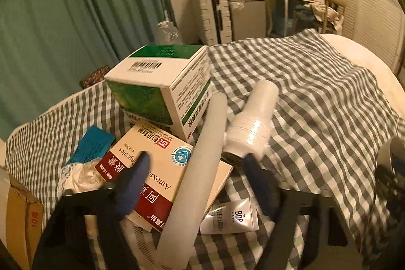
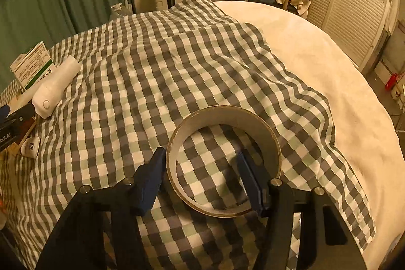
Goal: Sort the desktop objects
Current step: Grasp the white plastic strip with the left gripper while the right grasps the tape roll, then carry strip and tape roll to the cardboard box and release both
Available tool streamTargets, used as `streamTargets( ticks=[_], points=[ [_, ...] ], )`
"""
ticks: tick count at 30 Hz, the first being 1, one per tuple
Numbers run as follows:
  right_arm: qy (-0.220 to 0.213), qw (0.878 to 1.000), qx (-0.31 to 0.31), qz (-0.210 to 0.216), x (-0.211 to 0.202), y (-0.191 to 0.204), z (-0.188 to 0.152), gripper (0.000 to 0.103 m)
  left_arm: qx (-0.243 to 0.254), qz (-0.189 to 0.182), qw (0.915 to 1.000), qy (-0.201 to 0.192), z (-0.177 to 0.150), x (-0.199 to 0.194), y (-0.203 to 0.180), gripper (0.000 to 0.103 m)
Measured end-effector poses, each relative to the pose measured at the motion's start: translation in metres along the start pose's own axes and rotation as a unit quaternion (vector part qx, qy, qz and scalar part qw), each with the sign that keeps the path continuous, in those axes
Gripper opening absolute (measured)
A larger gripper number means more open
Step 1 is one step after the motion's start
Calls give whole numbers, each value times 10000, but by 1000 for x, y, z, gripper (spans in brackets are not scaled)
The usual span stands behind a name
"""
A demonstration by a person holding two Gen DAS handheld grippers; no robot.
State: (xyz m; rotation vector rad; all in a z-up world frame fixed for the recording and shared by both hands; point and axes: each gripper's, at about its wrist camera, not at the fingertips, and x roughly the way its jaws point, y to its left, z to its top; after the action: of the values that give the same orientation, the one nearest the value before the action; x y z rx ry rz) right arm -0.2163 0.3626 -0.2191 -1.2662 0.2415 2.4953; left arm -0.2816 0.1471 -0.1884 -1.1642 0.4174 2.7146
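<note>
Right hand-held gripper [image 2: 200, 168]: jaws apart, one finger outside the tape roll [image 2: 224, 161], one inside, no pinch yet; roll on bed's checked cloth [image 2: 177, 62]. Recommend squeezing wall squarely. Left hand-held gripper [image 1: 195, 163]: apart, straddling white tube [image 1: 200, 168], pile at 9 o'clock.

A green-and-white carton [image 1: 162, 82] rests tilted on a red-and-cream Amoxicillin capsule box [image 1: 152, 168], both on the checked cloth [image 1: 303, 92] covering the bed. A long white tube [image 1: 200, 168] lies diagonally across the capsule box. Beside it lies a white bottle-shaped device [image 1: 253, 123]. A small white BOP tube [image 1: 233, 216] lies flat below. A tape roll [image 2: 224, 161] lies flat, well apart from the pile.
</note>
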Motion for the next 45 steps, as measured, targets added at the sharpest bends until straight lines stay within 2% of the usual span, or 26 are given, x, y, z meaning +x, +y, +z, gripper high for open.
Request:
streamTargets(
  ticks=[1, 2, 4, 6, 9, 12, 14, 16, 17, 21, 27, 30, 31, 37, 40, 43, 45],
  points=[
    [-2, 10000, -3, 5, 0, 0, 0, 57, 93, -40, 9999, -9, 0, -2, -1, 44],
    [-15, 10000, -9, -3, -1, 0, -1, 55, 138, -61, 9999, 2, 0, -2, -3, 40],
    [12, 9999, 11, 130, -2, 0, -2, 36, 134, -185, 9997, 30, 3, -5, -3, 25],
    [26, 9998, 22, 217, -2, 1, -3, 31, 33, -326, 9994, 67, 4, -7, -2, 14],
    [-46, 9995, -71, 288, -6, 6, -3, 20, -138, -499, 9986, 134, 3, -12, 2, 13],
    [-42, 9994, -155, 291, -8, 8, -3, 20, -216, -597, 9979, 158, 0, -18, 6, 13],
    [-158, 9996, -244, 67, -11, 11, -5, 26, -224, -614, 9977, 180, -2, -21, 8, 13],
    [-275, 9991, -285, -129, -17, 12, -4, 62, -213, -609, 9977, 199, -5, -24, 8, 13],
    [-411, 9986, -279, -159, -22, 11, -2, 67, -203, -605, 9978, 200, -7, -26, 8, 13],
    [-640, 9971, -346, -230, -31, 10, 2, 68, -213, -622, 9976, 221, -8, -32, 8, 12],
    [-485, 9969, -275, -549, -23, 3, 0, 73, -355, -677, 9967, 257, -13, -42, 14, 12],
    [-452, 9960, -284, -717, -21, -1, -2, 87, -346, -687, 9967, 265, -17, -44, 15, 12],
    [-447, 9960, -301, -709, -20, -1, -3, 88, -332, -679, 9967, 296, -17, -42, 16, 12],
    [-351, 9946, -468, -857, -17, 4, -5, 88, -284, -665, 9969, 303, -17, -39, 12, 12],
    [0, 9948, -499, -886, -3, 4, -8, 89, -290, -678, 9968, 303, -16, -37, 11, 12],
    [47, 9970, -288, -711, 0, -3, -9, 88, -316, -797, 9959, 290, -15, -35, 8, 12],
    [-53, 9990, -8, -454, -5, -11, -7, 83, -296, -828, 9958, 273, -16, -35, 7, 12]
  ],
)
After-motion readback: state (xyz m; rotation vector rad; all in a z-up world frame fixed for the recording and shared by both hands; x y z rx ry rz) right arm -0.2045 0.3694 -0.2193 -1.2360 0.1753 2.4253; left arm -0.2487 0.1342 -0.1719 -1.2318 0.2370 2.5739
